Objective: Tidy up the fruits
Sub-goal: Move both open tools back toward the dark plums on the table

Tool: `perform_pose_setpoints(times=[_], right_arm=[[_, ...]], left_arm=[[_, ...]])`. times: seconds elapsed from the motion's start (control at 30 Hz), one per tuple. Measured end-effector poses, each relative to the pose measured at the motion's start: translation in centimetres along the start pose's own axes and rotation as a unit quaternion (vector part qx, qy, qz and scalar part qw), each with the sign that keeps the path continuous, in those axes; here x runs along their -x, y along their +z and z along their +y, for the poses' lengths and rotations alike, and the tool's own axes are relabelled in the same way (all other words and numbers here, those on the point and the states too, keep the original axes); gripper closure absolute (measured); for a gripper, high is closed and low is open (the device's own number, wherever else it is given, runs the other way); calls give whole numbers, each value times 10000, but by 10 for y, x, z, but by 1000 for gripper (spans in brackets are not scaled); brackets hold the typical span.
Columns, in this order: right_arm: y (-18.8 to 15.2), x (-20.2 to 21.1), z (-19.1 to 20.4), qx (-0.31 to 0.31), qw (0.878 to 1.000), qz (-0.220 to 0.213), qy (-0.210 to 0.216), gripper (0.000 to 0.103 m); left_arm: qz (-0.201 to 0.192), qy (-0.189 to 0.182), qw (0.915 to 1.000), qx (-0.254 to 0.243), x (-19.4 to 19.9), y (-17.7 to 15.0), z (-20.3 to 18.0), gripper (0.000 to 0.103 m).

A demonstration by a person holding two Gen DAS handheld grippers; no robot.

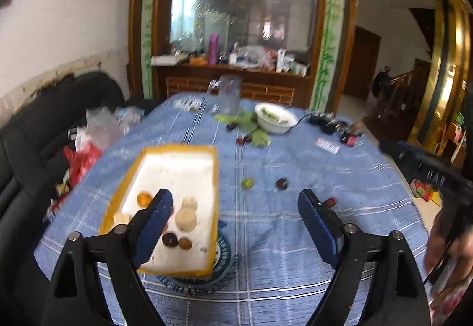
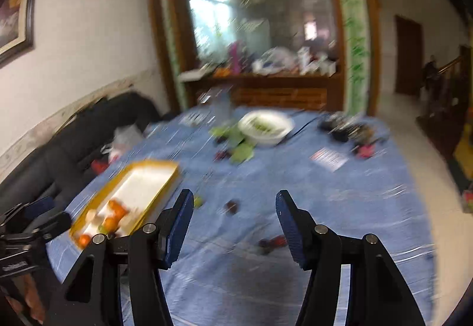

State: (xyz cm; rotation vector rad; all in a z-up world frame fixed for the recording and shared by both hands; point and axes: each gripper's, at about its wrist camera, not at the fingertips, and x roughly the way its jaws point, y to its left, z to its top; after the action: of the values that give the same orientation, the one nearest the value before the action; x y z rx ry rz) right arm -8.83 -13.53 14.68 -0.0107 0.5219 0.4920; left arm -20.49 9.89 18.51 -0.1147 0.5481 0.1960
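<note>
Two handheld grippers hang above a table draped in a blue checked cloth (image 1: 295, 166), both angled down toward the fruit. The left gripper (image 1: 235, 204), with blue-padded black fingers, is spread wide and grasps nothing; its left finger (image 1: 156, 216) overlaps a yellow-rimmed white foam tray (image 1: 214, 166) on the near left of the table. Inside the tray's near end lie an orange round fruit (image 1: 144, 198), a pale cream lumpy fruit (image 1: 186, 215), a dark purple-brown round fruit (image 1: 169, 239) and a tan round fruit (image 1: 185, 243) just beside it.

To the right of the tray, on the bare cloth, sit a small green round fruit (image 1: 248, 183) and a dark red round fruit (image 1: 282, 183), near each other but apart. A further red fruit (image 1: 331, 202) shows just behind the left gripper's right finger.

The right gripper (image 2: 235, 203), seen in a blurred frame, is released too, with cloth showing between its fingers and nothing clamped. Its body also enters the left wrist view at the right edge.

Toward the far side stand a white round bowl (image 1: 276, 119) with green contents, green leaves (image 1: 251, 128) with dark red fruits among them, and a clear plastic jug (image 1: 229, 94). A black sofa (image 1: 44, 125) carrying plastic bags runs along the left wall.
</note>
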Motion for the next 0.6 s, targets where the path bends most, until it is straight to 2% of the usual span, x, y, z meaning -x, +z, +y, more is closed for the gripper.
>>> perform_pose_setpoints(times=[0.17, 0.27, 0.33, 0.4, 0.47, 0.5, 0.6], right_arm=[[66, 72, -22, 321, 9916, -510, -1142, 41], [110, 114, -25, 504, 9825, -813, -1598, 41], [141, 143, -26, 574, 9764, -1039, -1807, 34], [169, 166, -25, 630, 9677, -1287, -2073, 27], [185, 178, -22, 643, 9622, -1452, -2214, 25], [188, 180, -21, 632, 9631, -1456, -2173, 25], [176, 161, -20, 596, 9737, -1252, -1807, 24]], left_arm=[[-378, -242, 9984, -354, 39, 49, -26, 15], [-592, -498, 9957, -510, 63, 89, -38, 15], [-780, -554, 9933, -655, 79, 119, -45, 15], [-894, -552, 9918, -727, 88, 142, -49, 9], [-970, -590, 9908, -731, 92, 157, -49, 6], [-980, -625, 9908, -700, 90, 163, -48, 6], [-843, -774, 9912, -665, 74, 160, -47, 6]])
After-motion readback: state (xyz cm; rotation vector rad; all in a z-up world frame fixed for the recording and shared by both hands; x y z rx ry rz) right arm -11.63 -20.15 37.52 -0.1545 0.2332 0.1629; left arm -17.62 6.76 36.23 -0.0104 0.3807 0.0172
